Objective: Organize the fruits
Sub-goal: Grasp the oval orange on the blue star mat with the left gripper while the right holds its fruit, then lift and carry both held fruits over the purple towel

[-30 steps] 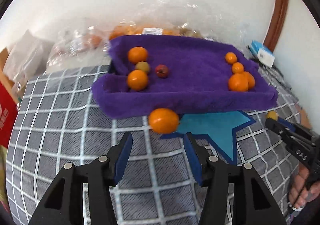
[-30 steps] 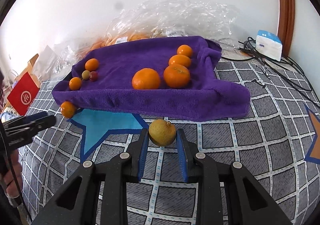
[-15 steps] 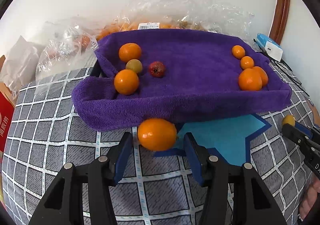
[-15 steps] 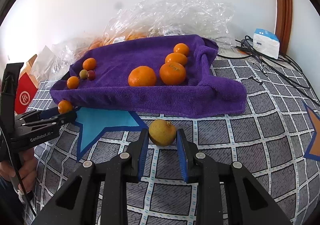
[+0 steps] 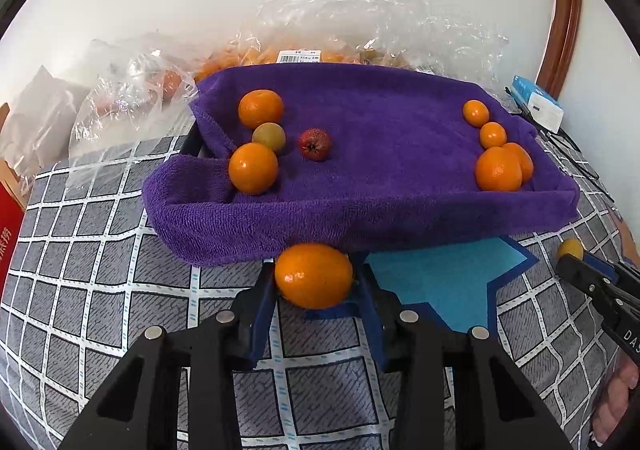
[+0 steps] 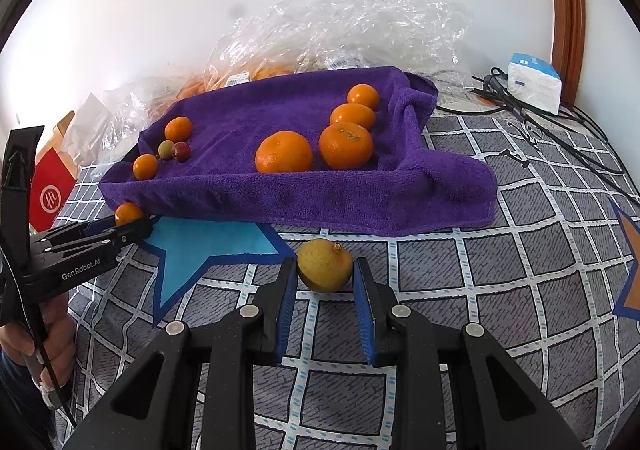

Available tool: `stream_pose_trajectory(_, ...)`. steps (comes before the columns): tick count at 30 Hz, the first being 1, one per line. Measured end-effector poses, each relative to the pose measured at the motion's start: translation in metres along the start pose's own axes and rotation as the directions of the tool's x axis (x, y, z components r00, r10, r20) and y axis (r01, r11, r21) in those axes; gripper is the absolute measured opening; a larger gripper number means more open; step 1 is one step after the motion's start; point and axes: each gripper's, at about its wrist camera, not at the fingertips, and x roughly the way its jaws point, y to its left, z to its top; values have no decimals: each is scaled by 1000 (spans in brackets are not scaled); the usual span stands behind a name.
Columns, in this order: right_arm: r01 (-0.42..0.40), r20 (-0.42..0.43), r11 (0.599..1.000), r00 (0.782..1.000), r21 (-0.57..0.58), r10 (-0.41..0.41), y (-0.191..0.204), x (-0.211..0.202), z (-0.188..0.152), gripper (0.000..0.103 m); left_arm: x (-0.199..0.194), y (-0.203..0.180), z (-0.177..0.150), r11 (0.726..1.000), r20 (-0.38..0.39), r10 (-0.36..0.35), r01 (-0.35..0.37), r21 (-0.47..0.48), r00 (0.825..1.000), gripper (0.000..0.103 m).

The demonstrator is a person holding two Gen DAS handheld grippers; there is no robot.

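An orange (image 5: 314, 276) lies on the checked cover just in front of the purple towel-lined tray (image 5: 360, 221). My left gripper (image 5: 314, 280) has it between its blue pads; the jaws are closing and both pads touch its sides. A small yellow fruit (image 6: 325, 268) lies right of the blue star (image 6: 208, 246), and my right gripper (image 6: 325, 274) is shut on it. Two oranges (image 5: 253, 168), a greenish fruit (image 5: 269, 137) and a red fruit (image 5: 315, 144) sit at the tray's left end. Several oranges (image 5: 498, 169) are grouped at its right end.
Crumpled clear plastic bags (image 5: 360, 29) holding more oranges lie behind the tray by the wall. A red box (image 6: 52, 193) stands at the left. A white and blue box (image 6: 534, 81) and black cables (image 6: 568, 137) lie at the right. A person's hand (image 6: 36, 346) holds the left gripper.
My left gripper moved forward until the orange sat between its fingers, and its jaws narrowed onto it. The right gripper kept still with the yellow fruit.
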Motion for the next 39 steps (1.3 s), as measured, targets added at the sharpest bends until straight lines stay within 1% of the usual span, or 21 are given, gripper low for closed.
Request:
stream_pose_trajectory(7, 2, 6, 1000, 1000, 5, -2, -1, -1, 0, 28, -2, 2, -1, 1000, 2, -6, 6, -7, 1000, 37)
stream_pose_trajectory(12, 4, 10, 1000, 1000, 3, -4, -1, -1, -1, 28, -6, 7, -2, 999, 12, -26, 26, -27, 1000, 37)
stream_pose_trajectory(18, 6, 17, 1000, 1000, 0, -6, 0, -3, -1, 28, -13, 5, -4, 999, 40, -22, 23, -21, 999, 37)
stream_pose_trajectory(27, -2, 28, 1000, 1000, 14, 2, -3, -5, -1, 28, -18, 10, -4, 998, 66, -32, 36, -57, 997, 37)
stream_pose_trajectory(32, -1, 36, 1000, 999, 6, 1, -3, -6, -1, 28, -26, 7, -4, 998, 103, -44, 49, -49, 994, 37)
stream_pose_trajectory(36, -2, 44, 1000, 999, 9, 1, -3, -7, -2, 28, -33, 9, -4, 994, 141, -76, 86, -61, 987, 37)
stream_pose_trajectory(39, -7, 68, 1000, 998, 19, 5, -5, -11, -2, 28, -37, 12, -3, 992, 168, -90, 104, -74, 982, 37)
